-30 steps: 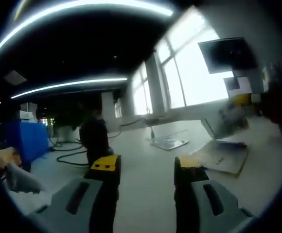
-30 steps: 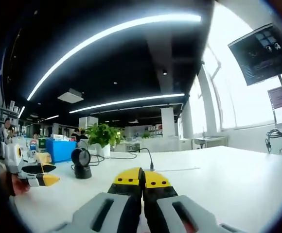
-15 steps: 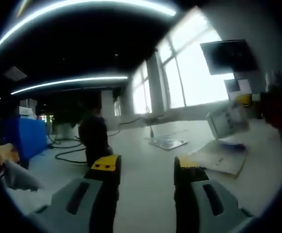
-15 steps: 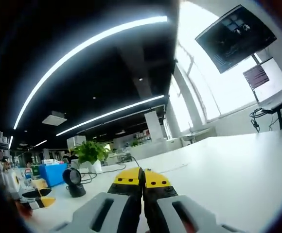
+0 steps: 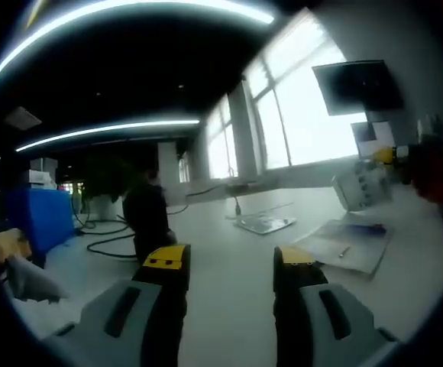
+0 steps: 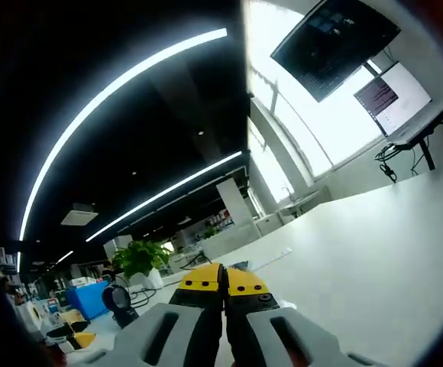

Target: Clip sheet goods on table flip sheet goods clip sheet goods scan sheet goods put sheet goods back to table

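Observation:
A flat packet of sheet goods (image 5: 345, 246) lies on the white table (image 5: 229, 252), right of my left gripper (image 5: 229, 262). That gripper hovers low over the table, open, with nothing between its yellow tips. A second silvery flat packet (image 5: 263, 223) lies farther back. The black scanner (image 5: 147, 218) stands behind the left jaw and shows again as the scanner (image 6: 118, 300) at the lower left. My right gripper (image 6: 223, 281) is shut, yellow tips pressed together, with no sheet showing past them. It points up over the table (image 6: 374, 245).
A blurred grey and yellow shape (image 5: 363, 183) stands at the far right edge, with something red beside it. My left gripper's yellow tip (image 6: 72, 336) shows low on the left. A potted plant (image 6: 137, 260), a blue box (image 5: 34, 218), cables and wall monitors (image 6: 332, 42) surround the table.
The right gripper view has tilted upward, so the scanner and plant sit lower and smaller. The left gripper view has barely shifted. The grey shape at its right edge has moved slightly.

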Tool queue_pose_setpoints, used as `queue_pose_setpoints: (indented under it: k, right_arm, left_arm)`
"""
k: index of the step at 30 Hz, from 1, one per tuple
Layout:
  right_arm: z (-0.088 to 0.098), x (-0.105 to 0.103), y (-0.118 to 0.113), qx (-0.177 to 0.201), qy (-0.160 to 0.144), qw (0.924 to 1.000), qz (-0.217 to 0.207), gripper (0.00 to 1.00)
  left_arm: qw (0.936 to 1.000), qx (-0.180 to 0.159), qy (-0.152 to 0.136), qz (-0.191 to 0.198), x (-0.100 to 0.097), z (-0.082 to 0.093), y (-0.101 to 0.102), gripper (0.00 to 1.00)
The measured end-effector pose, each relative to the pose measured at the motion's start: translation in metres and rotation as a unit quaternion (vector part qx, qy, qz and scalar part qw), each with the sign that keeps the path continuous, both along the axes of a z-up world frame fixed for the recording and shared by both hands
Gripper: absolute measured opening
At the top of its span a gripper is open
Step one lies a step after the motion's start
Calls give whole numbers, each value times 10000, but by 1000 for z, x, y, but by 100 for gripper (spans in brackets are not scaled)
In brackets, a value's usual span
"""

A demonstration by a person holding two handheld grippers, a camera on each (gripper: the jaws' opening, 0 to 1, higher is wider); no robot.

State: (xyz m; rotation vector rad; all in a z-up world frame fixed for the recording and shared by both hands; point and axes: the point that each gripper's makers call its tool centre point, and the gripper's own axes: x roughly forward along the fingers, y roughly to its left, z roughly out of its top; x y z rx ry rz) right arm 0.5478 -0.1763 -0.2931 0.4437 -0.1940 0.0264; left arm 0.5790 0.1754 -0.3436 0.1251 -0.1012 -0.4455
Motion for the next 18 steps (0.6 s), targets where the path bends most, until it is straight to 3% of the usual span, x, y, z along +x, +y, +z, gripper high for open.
queue_pose_setpoints:
  k: [8,18]
  right_arm:
    - [0,-3,4,-73,0,10000,14,0]
    - [1,-3,2,93,-3,10000,13,0]
  left_arm:
    - [10000,1,-35,7,-1,1,1,36]
    - [10000,83,-41,3,-1,0,-1,36]
